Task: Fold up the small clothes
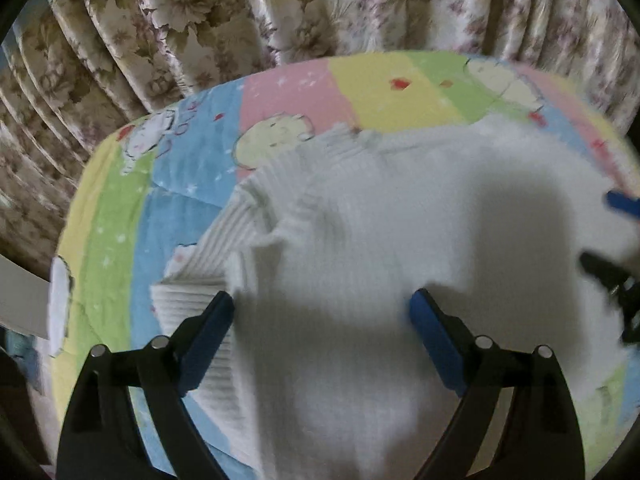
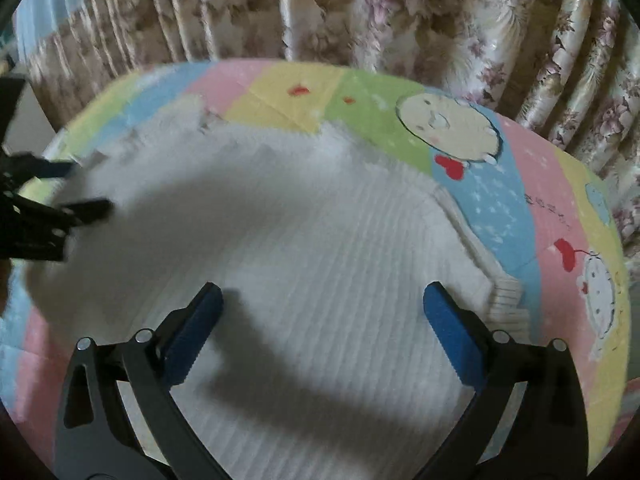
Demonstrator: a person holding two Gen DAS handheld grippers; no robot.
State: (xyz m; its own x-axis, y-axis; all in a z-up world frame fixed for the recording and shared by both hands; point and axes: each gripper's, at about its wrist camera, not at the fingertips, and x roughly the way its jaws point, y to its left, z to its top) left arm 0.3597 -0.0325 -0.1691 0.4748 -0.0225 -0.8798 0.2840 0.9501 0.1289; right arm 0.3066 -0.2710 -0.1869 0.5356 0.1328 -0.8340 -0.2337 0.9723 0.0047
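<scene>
Folding has barely begun, by my reading: the white ribbed garment [image 1: 360,240] lies spread under both of your tools on the pastel quilt [image 1: 120,208], one sleeve bunched ahead-left of your left gripper [image 1: 322,312]. Your left and right gripper [image 2: 323,304] hang wide apart, holding nothing.

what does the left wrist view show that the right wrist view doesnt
Only the left wrist view shows the sweater's bunched left sleeve and the open left gripper head-on. Only the right wrist view shows the ribbed cuff at the sweater's right edge and the open right gripper head-on. Both show the white ribbed sweater flat on the pastel cartoon sheet, with floral curtains behind.
</scene>
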